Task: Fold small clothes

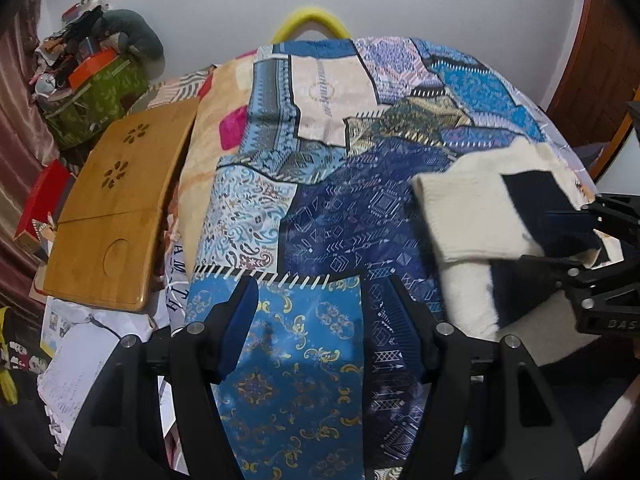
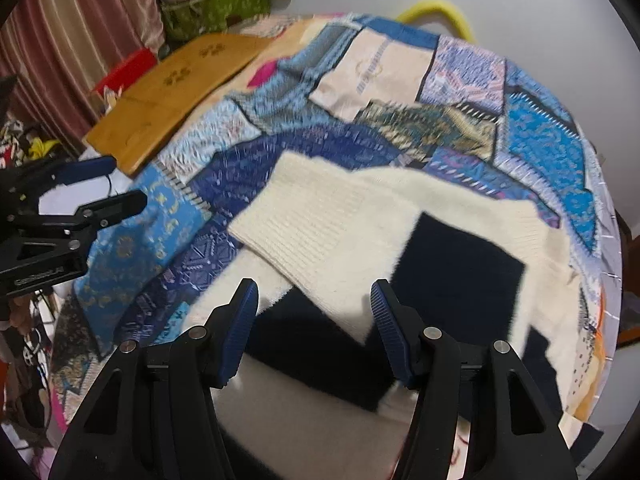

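Note:
A cream knit sweater [image 2: 320,216] with navy blocks lies on the patchwork bedspread [image 2: 256,160]. A ribbed cream part is folded across its navy panel. My right gripper [image 2: 314,292] hovers just above the sweater, jaws open, with the knit below them and no pad pressing on it. In the left wrist view the sweater [image 1: 468,208] sits at the right, and the right gripper [image 1: 556,240] reaches over its edge. My left gripper [image 1: 322,284] stands open over bare bedspread [image 1: 320,208], left of the sweater, with nothing between its fingers. The right wrist view shows the left gripper [image 2: 124,186] at the far left.
A bamboo lap tray [image 1: 116,208] lies along the bed's left side. Behind it stands a green basket [image 1: 100,92] heaped with clutter. Loose papers [image 1: 80,368] lie below the tray. A yellow curved thing [image 1: 310,20] rises behind the bed, and a wooden door [image 1: 600,60] stands at right.

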The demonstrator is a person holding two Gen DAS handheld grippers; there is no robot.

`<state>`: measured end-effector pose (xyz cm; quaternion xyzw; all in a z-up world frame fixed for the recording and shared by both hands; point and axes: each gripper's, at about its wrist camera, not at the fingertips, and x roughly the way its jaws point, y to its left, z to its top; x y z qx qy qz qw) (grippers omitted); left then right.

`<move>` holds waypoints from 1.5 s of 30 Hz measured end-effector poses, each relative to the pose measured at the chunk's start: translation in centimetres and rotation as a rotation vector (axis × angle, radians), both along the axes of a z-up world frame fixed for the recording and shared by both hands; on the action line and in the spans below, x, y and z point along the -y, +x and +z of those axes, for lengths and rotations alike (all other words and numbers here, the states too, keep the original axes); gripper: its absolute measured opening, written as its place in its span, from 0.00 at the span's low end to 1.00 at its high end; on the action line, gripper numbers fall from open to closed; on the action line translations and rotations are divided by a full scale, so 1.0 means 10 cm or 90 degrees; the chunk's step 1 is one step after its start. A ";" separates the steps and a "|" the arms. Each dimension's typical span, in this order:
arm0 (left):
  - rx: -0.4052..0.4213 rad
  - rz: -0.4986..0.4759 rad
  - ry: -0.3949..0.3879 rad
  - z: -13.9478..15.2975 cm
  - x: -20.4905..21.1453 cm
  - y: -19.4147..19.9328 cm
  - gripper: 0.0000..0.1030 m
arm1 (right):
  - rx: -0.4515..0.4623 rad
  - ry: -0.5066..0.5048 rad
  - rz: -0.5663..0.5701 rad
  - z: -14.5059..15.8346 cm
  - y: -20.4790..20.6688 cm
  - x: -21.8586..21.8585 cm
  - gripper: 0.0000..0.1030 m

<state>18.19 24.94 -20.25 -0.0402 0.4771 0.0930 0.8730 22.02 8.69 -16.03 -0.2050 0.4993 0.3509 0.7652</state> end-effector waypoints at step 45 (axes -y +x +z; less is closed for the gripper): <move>0.014 -0.062 0.035 0.43 0.92 0.15 0.70 | 0.145 0.144 -0.208 0.99 0.09 1.91 0.07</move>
